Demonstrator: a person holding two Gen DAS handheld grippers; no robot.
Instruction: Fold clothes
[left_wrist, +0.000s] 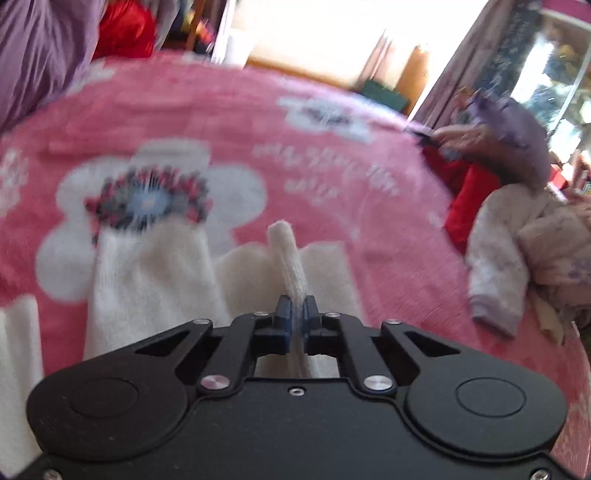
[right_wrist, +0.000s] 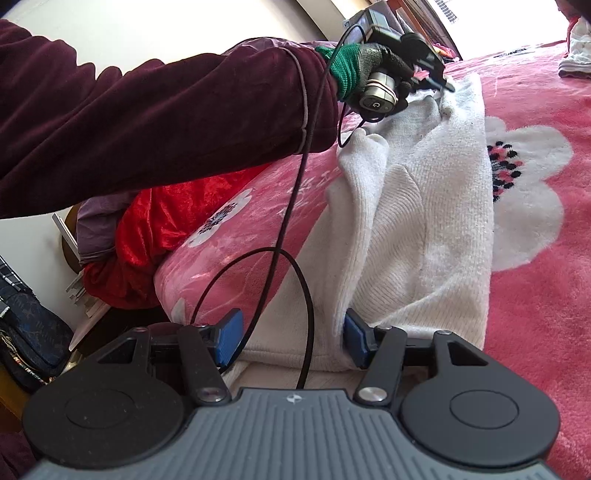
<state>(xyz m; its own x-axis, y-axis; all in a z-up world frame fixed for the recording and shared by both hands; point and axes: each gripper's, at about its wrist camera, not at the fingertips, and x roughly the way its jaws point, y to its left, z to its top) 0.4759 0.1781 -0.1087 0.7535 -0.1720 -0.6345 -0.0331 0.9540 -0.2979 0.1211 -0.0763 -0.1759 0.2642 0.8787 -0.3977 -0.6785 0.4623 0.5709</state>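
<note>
White sweater (right_wrist: 424, 206) lies on the pink blanket (right_wrist: 546, 314), near the blanket's edge. Left gripper (left_wrist: 295, 314) is clamped on a knitted fold of the sweater, at its far end. Right gripper (right_wrist: 291, 338) stands about half open at the sweater's near end, pinching nothing; a cable (right_wrist: 295, 266) hangs between its pads.

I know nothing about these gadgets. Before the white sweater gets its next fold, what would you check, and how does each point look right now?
1. Left tongs shut on sweater fabric: ok, a knit fold is pinched between the pads.
2. Right tongs gripping: not ok, open, sweater edge between the pads but not pressed.
3. Sweater lying flat on blanket: not ok, bunched and draped over the bed edge.
4. Cable clear of right tongs: not ok, it loops between the pads.
5. Clothes pile clear of the sweater: ok.
</note>
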